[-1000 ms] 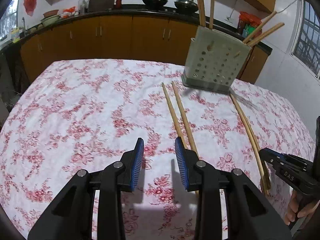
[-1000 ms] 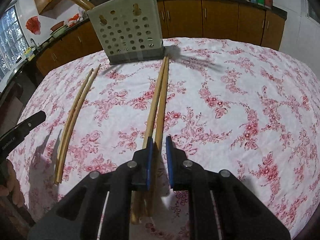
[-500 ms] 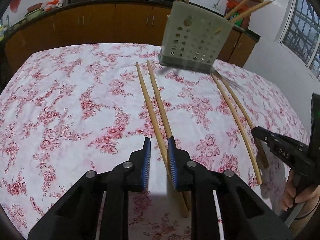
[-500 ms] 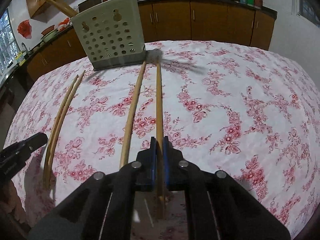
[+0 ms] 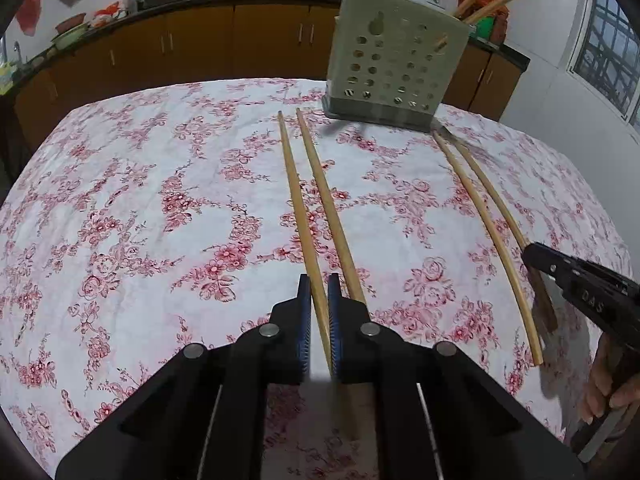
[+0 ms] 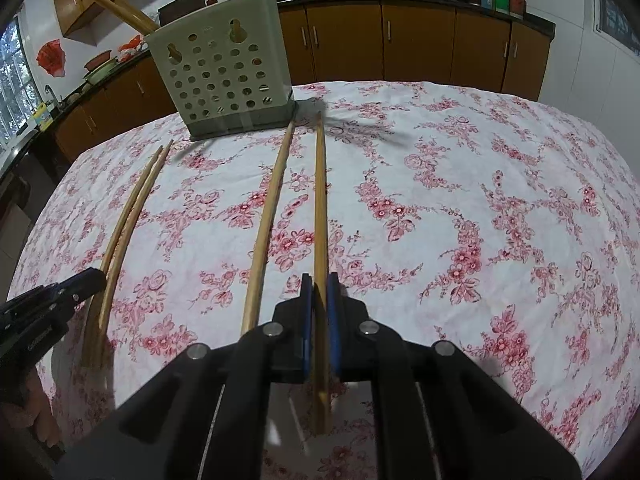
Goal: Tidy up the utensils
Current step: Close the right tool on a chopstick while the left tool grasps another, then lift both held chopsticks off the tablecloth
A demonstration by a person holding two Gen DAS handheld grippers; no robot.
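While each hand-held gripper, left [image 5: 319, 300] and right [image 6: 319, 294], is clenched on one long wooden chopstick [image 5: 298, 208], I count four on the floral-clothed table [image 5: 120, 208], two inside them, pointing ahead toward the perforated grey plastic holder [image 5: 394, 56]; open cloth lies either side.

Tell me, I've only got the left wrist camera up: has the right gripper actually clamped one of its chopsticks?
Observer: Yes. In the right wrist view, the right gripper is shut on a chopstick.
Operator: Which one of that pair?
Observer: The right-hand one in that view. Its partner lies free on the cloth, outside the jaws.
Operator: Where along its length is the grip?
Observer: Near the close end. A short length sticks out behind the pads, toward the camera.
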